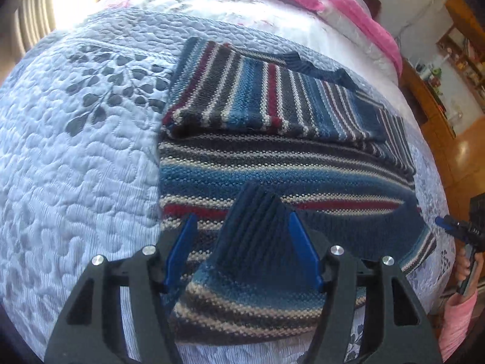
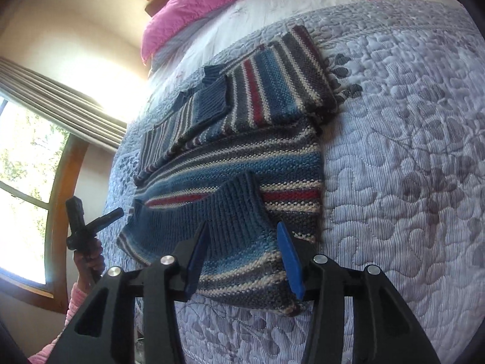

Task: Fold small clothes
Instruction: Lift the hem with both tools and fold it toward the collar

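Note:
A knit sweater [image 1: 272,163] striped in blue, grey, cream and red lies on a quilted bedspread [image 1: 75,157]. Its far half is folded over, with one sleeve laid across it. The near sleeve is folded onto the body, and its dark ribbed cuff [image 1: 257,212] humps up. My left gripper [image 1: 244,245] hovers open just above that sleeve, with the cuff between its blue pads [image 1: 303,248]. In the right wrist view, my right gripper [image 2: 242,248] is also open, straddling the same ribbed cuff [image 2: 236,209] without pinching it.
Pink pillows [image 2: 188,6] lie at the head of the bed. A window with a striped curtain [image 2: 60,97] is on the left. A wooden floor and shelves [image 1: 463,97] lie beyond the bed's edge. A hand [image 2: 91,257] in a pink sleeve holds the other gripper's handle.

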`<state>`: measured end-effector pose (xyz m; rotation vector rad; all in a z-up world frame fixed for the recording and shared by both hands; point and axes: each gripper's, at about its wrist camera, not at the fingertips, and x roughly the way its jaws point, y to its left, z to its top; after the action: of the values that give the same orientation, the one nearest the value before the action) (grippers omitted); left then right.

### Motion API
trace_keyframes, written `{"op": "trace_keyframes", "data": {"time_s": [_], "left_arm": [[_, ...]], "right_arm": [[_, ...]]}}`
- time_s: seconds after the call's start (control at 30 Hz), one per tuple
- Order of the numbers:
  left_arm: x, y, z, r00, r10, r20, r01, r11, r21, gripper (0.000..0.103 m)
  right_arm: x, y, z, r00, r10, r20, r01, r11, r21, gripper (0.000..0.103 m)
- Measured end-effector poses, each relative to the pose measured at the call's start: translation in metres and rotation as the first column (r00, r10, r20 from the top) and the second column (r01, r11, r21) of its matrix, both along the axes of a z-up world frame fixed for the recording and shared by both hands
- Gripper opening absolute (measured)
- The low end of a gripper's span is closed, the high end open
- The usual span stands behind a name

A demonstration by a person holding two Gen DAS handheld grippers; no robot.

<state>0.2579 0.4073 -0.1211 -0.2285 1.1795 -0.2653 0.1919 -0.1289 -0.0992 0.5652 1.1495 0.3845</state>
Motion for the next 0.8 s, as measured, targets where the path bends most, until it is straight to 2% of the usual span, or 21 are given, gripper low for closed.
{"op": "trace_keyframes", "data": {"time_s": [0.07, 0.2, 0.3, 0.33, 0.4, 0.43, 0.47, 0.53, 0.67, 0.8], "left_arm": [[0.010, -0.001, -0.007, 1.000, -0.025, -0.001, 0.025, 1.000, 0.015, 0.063], [0.027, -0.001, -0.023, 0.995, -0.087, -0.046, 0.085, 0.995, -0.058, 0.065], [0.031, -0.008, -0.032, 0.989, -0.133, -0.069, 0.129, 0.990, -0.063, 0.065], [0.031, -0.010, -0.035, 0.988, -0.141, -0.069, 0.136, 0.988, -0.067, 0.062], [0.030, -0.012, -0.037, 0.987, -0.145, -0.074, 0.140, 0.988, -0.068, 0.044], [0.029, -0.013, -0.038, 0.986, -0.149, -0.078, 0.143, 0.987, -0.079, 0.024], [0.027, -0.013, -0.037, 0.986, -0.151, -0.077, 0.143, 0.985, -0.095, 0.011], [0.021, -0.014, -0.031, 0.987, -0.155, -0.049, 0.150, 0.984, -0.097, 0.010], [0.009, -0.018, -0.013, 0.985, -0.172, 0.006, 0.172, 0.980, -0.105, 0.009], [0.006, -0.020, -0.006, 0.984, -0.179, 0.022, 0.181, 0.980, -0.088, 0.009]], "right_arm": [[0.003, 0.006, 0.003, 1.000, 0.011, 0.002, -0.011, 1.000, -0.015, 0.048], [0.009, 0.012, 0.002, 1.000, 0.022, -0.008, -0.022, 0.999, -0.042, 0.048], [0.017, 0.016, 0.001, 0.999, 0.031, -0.017, -0.032, 0.997, -0.064, 0.048], [0.019, 0.018, 0.000, 0.999, 0.039, -0.017, -0.040, 0.996, -0.075, 0.048], [0.025, 0.022, 0.002, 0.998, 0.059, -0.010, -0.059, 0.993, -0.103, 0.048], [0.029, 0.025, 0.002, 0.997, 0.071, -0.005, -0.071, 0.990, -0.121, 0.049], [0.032, 0.028, 0.003, 0.996, 0.088, -0.002, -0.088, 0.987, -0.138, 0.051], [0.038, 0.034, 0.004, 0.990, 0.140, 0.002, -0.138, 0.976, -0.169, 0.063], [0.053, 0.052, -0.004, 0.975, 0.221, -0.013, -0.217, 0.938, -0.271, 0.064], [0.068, 0.067, -0.022, 0.960, 0.276, -0.052, -0.279, 0.918, -0.282, 0.065]]}}
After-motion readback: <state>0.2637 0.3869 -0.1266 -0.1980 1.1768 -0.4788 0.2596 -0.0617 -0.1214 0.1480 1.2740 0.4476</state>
